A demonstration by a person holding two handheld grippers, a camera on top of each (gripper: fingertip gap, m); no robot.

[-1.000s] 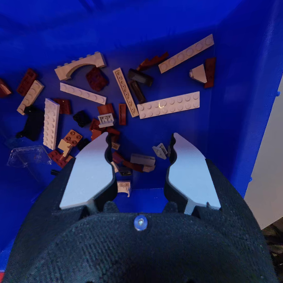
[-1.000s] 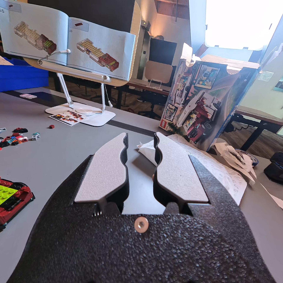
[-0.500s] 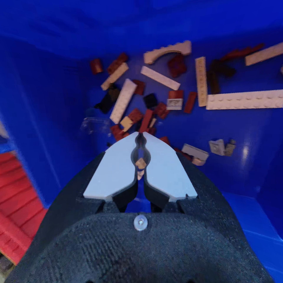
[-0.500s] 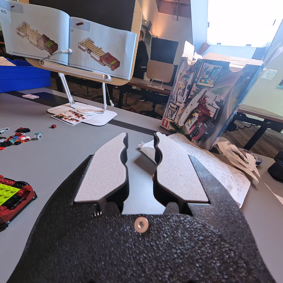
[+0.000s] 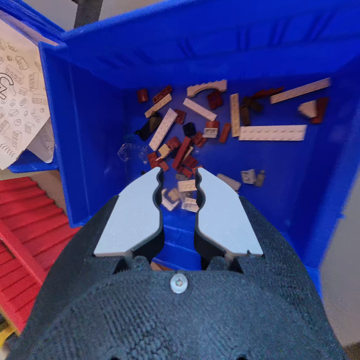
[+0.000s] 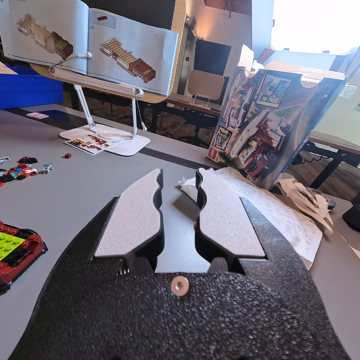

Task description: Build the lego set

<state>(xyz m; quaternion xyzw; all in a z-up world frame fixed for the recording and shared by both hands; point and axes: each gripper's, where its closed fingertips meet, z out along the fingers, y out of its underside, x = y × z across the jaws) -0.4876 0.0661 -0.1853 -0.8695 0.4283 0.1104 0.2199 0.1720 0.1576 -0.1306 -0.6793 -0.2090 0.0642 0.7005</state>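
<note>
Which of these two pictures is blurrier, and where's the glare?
Left wrist view: motion blur smears the loose bricks and the blue bin, worst toward the edges; the left gripper stays sharp. Right wrist view: mostly crisp, but a window at top right is blown out white, and wide-angle distortion bends the instruction booklet and the box.

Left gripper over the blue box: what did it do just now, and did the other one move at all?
The left gripper shut on a small tan piece, then pulled back from the blue bin; now it's open and holds nothing. The right gripper stayed open above the grey table.
</note>
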